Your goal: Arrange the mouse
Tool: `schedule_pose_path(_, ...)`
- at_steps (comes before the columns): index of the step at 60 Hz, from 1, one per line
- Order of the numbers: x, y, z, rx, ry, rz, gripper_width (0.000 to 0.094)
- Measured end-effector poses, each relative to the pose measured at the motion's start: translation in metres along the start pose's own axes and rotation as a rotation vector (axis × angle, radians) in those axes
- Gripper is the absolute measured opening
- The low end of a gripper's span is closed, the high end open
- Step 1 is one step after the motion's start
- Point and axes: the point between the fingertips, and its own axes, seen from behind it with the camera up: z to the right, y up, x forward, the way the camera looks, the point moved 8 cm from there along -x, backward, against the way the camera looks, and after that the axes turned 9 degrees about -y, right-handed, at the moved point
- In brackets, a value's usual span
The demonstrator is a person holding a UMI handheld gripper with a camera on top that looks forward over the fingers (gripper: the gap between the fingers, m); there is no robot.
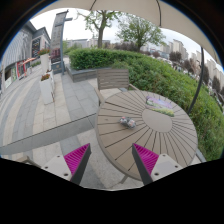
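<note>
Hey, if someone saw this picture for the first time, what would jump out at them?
Probably the round slatted table just ahead of the open gripper, outdoors on a paved terrace. A small mouse lies on the table beyond the fingers, with a flat mat farther back. Behind the table runs a green hedge, with trees and buildings past it.

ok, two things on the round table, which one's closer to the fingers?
The small grey object, probably the mouse, near the table's left edge. It lies just beyond the open gripper; the flat pale item sits at the far side.
</note>
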Motion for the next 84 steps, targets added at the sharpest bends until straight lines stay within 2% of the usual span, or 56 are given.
schedule_pose_path(13,0.049,-0.013,0.045,0.055,-0.109,0.035,0.0855)
schedule_pose_path(24,0.103,-0.017,0.065,0.101,-0.143,0.044,0.0855)
schedule_pose_path(31,0.141,-0.013,0.062,0.137,-0.11,0.072,0.0858)
schedule_pose_path(56,0.281,-0.002,0.066,0.131,-0.126,0.087,0.0854)
schedule_pose_path(84,0.361,0.047,0.094,0.173,-0.116,0.038,0.0849)
